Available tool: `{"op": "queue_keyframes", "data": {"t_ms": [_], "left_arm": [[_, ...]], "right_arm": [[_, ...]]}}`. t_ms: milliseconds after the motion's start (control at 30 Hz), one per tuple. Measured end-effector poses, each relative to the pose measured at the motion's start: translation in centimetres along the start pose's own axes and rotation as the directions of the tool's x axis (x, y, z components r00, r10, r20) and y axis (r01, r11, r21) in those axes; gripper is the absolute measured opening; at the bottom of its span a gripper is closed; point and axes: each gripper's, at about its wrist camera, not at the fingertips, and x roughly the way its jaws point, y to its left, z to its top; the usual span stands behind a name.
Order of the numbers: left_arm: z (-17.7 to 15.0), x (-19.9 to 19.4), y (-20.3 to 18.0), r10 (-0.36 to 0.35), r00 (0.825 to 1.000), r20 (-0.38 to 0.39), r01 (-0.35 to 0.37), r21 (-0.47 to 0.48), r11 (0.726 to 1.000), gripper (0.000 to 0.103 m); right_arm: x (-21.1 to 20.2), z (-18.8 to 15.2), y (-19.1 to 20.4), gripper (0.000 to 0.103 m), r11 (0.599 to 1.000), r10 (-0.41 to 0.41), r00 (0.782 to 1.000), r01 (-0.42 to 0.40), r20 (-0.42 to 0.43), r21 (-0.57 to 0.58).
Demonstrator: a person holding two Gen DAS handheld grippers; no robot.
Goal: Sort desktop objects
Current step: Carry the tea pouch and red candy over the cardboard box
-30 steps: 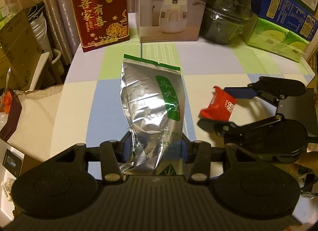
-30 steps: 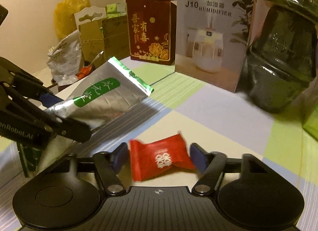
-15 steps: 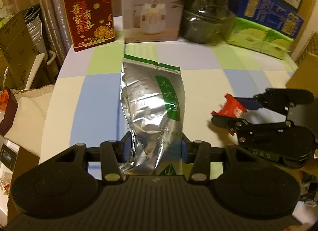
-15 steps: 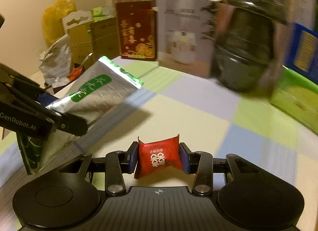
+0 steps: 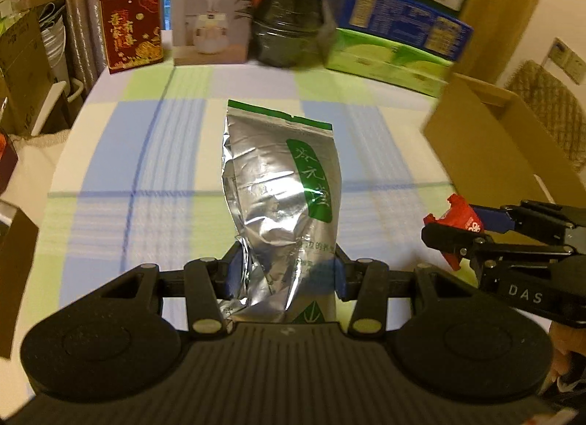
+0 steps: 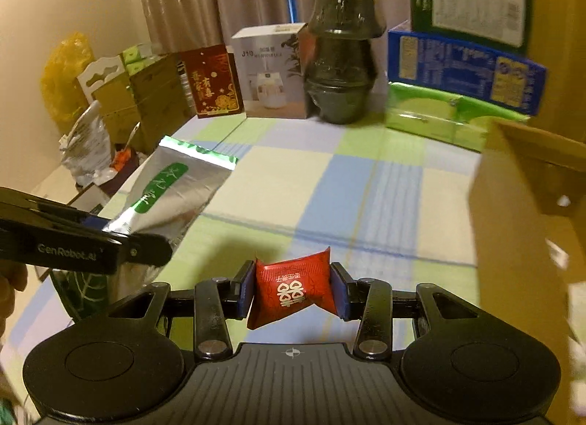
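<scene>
Pinching the lower end of a silver foil bag (image 5: 278, 205), the left gripper (image 5: 285, 280) has its jaws closed on it, the bag's green-edged top pointing away above the checked counter (image 5: 146, 154). The right gripper (image 6: 292, 293) has its jaws clamped on a small red candy packet (image 6: 293, 289), held clear of the counter. A brown cardboard box (image 5: 501, 139) stands just to the right of both. Along the far edge stand a red box (image 5: 132, 24), a white humidifier box (image 5: 212, 11), a dark, blurred stack, perhaps of bowls (image 6: 342, 62), and green and blue cartons (image 6: 461, 95).
</scene>
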Motion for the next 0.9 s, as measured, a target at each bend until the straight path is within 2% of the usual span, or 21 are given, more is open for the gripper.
{"op": "queue_keyframes", "data": {"t_ms": [233, 500, 667, 900], "left_arm": [[-4.2, -4.5, -4.6, -0.027, 0.999, 0.019, 0.027, -0.01, 1.0, 0.042], [-7.5, -8.4, -8.7, -0.043, 0.998, 0.051, 0.044, -0.023, 0.999, 0.042], [-8.9, -9.5, -10.7, -0.065, 0.996, 0.055, 0.067, -0.033, 0.997, 0.042], [-10.4, -10.1, -14.1, -0.098, 0.994, 0.047, 0.098, 0.0, 0.995, 0.042]], "right_arm": [[-6.7, -2.8, 0.6, 0.04, 0.999, -0.01, 1.0, 0.009, 0.008, 0.044], [-11.6, -5.6, 0.4, 0.04, 0.998, -0.023, 0.999, 0.022, 0.023, 0.06], [-13.7, -7.5, -0.9, 0.04, 0.996, -0.045, 0.999, 0.042, 0.029, 0.084], [-16.6, -9.1, -3.4, 0.04, 0.987, -0.103, 0.994, 0.097, 0.042, 0.125]]}}
